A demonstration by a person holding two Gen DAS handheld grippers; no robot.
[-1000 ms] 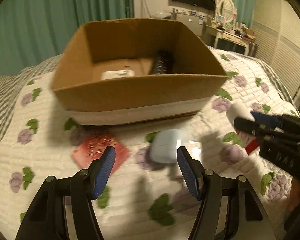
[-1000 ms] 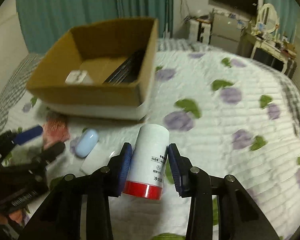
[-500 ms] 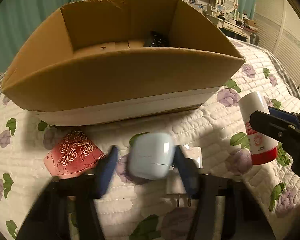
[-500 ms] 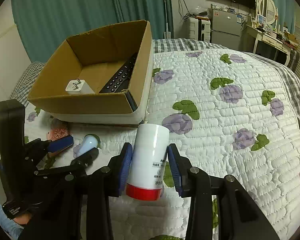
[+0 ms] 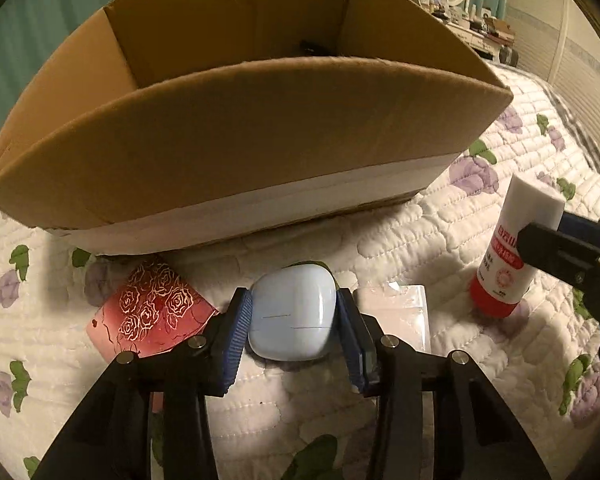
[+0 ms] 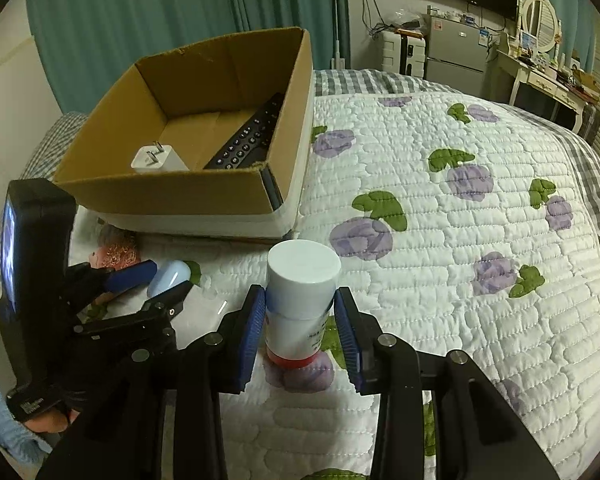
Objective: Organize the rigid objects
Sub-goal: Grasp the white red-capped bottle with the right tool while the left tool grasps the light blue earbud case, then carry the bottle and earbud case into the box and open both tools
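My left gripper [image 5: 294,334] is shut on a pale blue rounded case [image 5: 292,312] that rests on the quilt in front of the cardboard box [image 5: 236,136]. My right gripper [image 6: 300,332] is shut on a white bottle with a red base [image 6: 300,300], standing upright on the quilt; the bottle also shows in the left wrist view [image 5: 512,248]. The box [image 6: 172,192] holds a white charger [image 6: 156,158] and a black remote [image 6: 248,136]. The blue case also shows in the right wrist view [image 6: 170,278].
A red card with gold roses [image 5: 152,312] lies left of the blue case. A clear flat packet [image 5: 396,312] lies to its right. The floral quilt [image 6: 460,240] stretches to the right. A desk and fridge [image 6: 456,52] stand beyond the bed.
My left gripper moved forward and down and closed on the blue case. My right gripper brought the bottle from tilted to upright on the quilt.
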